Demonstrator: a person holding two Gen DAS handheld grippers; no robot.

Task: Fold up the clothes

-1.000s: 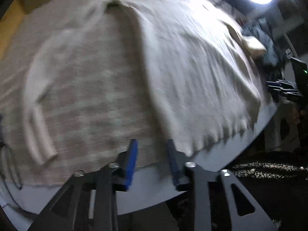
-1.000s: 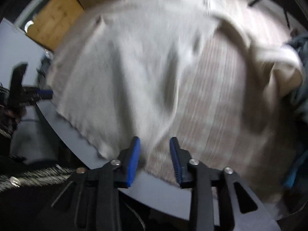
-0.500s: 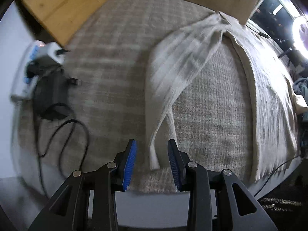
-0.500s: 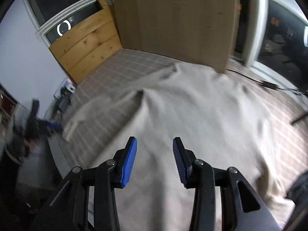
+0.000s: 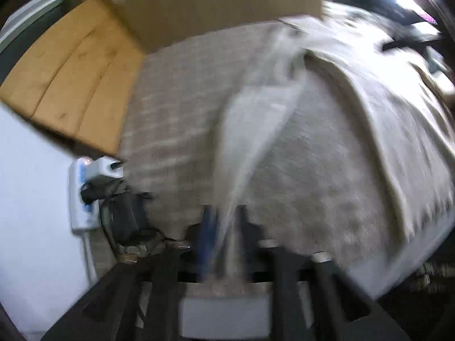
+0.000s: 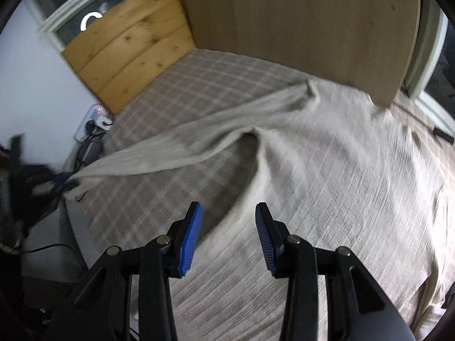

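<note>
A cream knit sweater (image 6: 341, 156) lies spread on the checked table cloth (image 6: 182, 85). One long sleeve (image 6: 184, 147) stretches left from the body, lifted off the cloth. My left gripper (image 5: 224, 218) is shut on the sleeve's cuff end (image 5: 250, 130); the frame is motion-blurred. The right wrist view shows that same gripper (image 6: 62, 182) at the far left, holding the sleeve end. My right gripper (image 6: 229, 227) hovers open above the sweater's side edge, with nothing between its blue pads (image 6: 193, 233).
A white power strip (image 5: 82, 193) with a black adapter and cables (image 5: 122, 213) sits at the table's left end. Wooden boards (image 6: 128, 45) and a brown panel (image 6: 298, 22) stand behind the table. The grey table edge (image 6: 76, 221) runs near me.
My left gripper closed on the sleeve's cuff and pulled the sleeve up and out to the left. My right gripper stayed open over the sweater's body.
</note>
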